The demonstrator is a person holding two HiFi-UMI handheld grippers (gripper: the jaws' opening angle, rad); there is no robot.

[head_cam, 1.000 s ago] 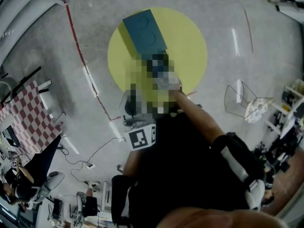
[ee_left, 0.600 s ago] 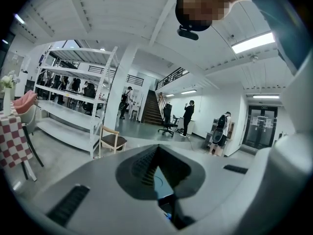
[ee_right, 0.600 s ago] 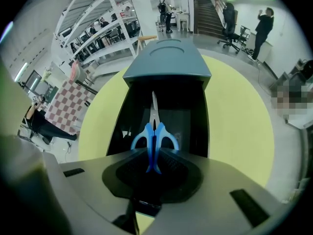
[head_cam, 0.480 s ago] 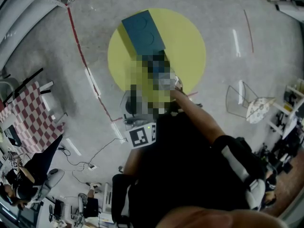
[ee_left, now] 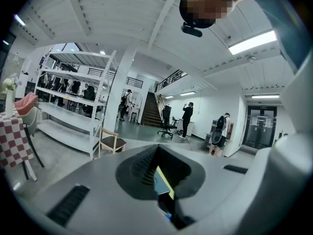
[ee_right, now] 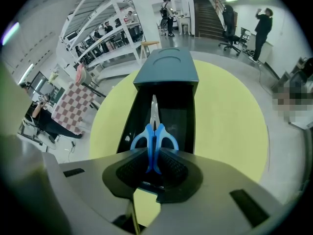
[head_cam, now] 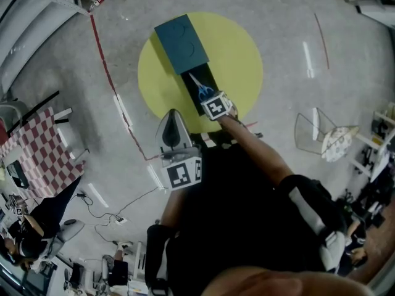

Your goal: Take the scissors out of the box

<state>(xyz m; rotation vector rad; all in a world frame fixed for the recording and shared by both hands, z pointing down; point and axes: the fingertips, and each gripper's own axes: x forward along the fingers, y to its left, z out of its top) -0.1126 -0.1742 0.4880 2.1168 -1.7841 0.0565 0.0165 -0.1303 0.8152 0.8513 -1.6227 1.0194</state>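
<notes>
A round yellow table (head_cam: 241, 48) carries a dark teal box lid (head_cam: 181, 44) and, next to it, the open black box tray (head_cam: 210, 79). The blue-handled scissors (ee_right: 154, 137) are over the tray, blades pointing toward the lid (ee_right: 166, 65). My right gripper (ee_right: 153, 153) points steeply down and has just been closing; its pads now press on the blue handles. In the head view the scissors (head_cam: 202, 90) show just beyond its marker cube (head_cam: 217, 106). My left gripper (head_cam: 174, 113) hangs off the table's near edge, jaws together and empty.
A red tape line (head_cam: 105, 66) runs across the grey floor left of the table. A wire chair (head_cam: 308, 128) stands at the right, a checkered table (head_cam: 37, 153) at the left. Cables (head_cam: 117, 205) trail on the floor. White shelving (ee_left: 73, 106) and people stand farther off.
A mosaic patch covers the tray and both jaws in the earlier frames, so little can be compared. Both marker cubes sit nearly where they were.
</notes>
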